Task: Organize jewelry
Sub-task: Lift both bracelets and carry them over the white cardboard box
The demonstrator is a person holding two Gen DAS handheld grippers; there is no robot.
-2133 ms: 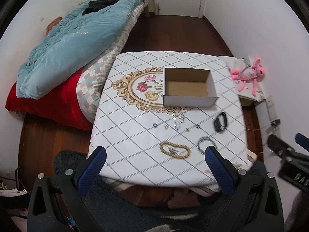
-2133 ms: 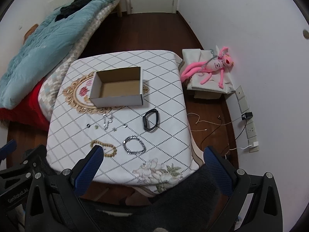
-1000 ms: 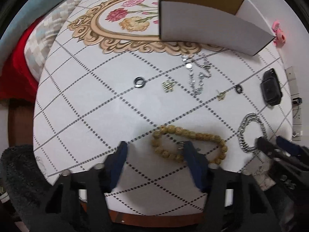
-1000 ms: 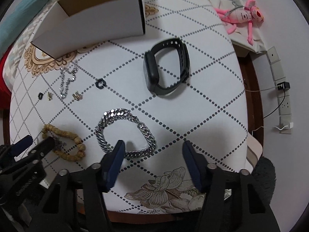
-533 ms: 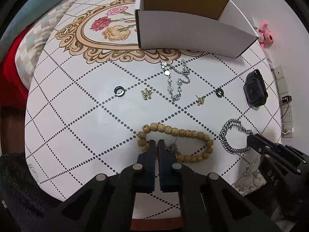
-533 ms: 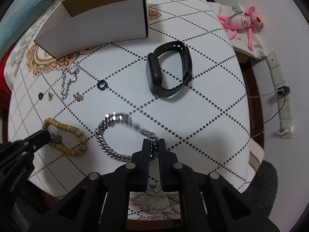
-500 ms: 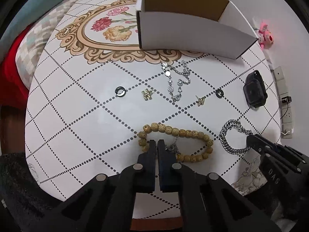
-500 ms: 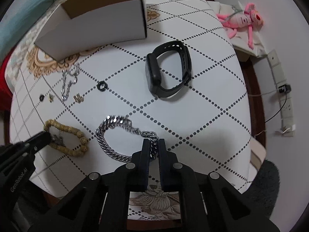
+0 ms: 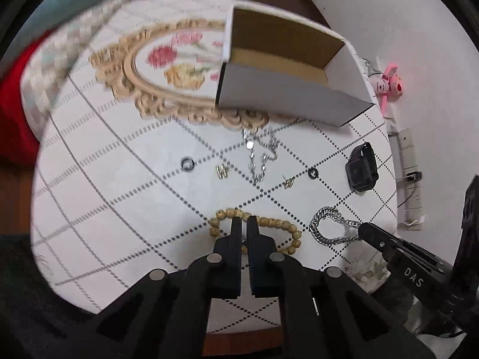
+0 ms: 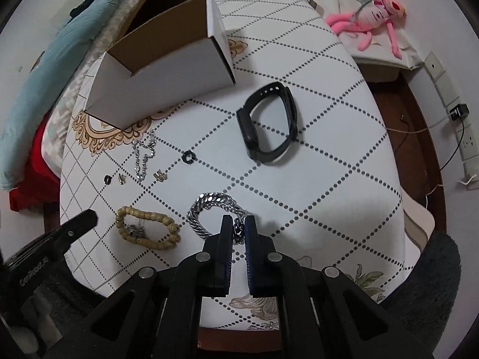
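Observation:
My left gripper [image 9: 244, 224] is shut on the tan bead bracelet [image 9: 284, 225], which lies on the white quilted table [image 9: 119, 209]; it also shows in the right wrist view [image 10: 149, 216]. My right gripper [image 10: 238, 224] is shut on the silver chain bracelet [image 10: 209, 202], also in the left wrist view [image 9: 324, 224]. An open white cardboard box [image 9: 287, 71] stands at the back [image 10: 167, 68]. A black smart band [image 10: 269, 128], a silver necklace [image 9: 260, 155], small rings [image 9: 188, 163] and gold earrings [image 9: 222, 171] lie between.
A bed with a blue duvet [image 10: 60, 45] is at the left. A pink plush toy [image 10: 368, 15] lies on a cushion at the right. Wall sockets and cables [image 10: 458, 125] run along the right wall. The table edge is near both grippers.
Both grippers came down from above the table and closed, the left on the bead bracelet, the right on the silver chain. Since half a second ago the left view shifted and blurred slightly.

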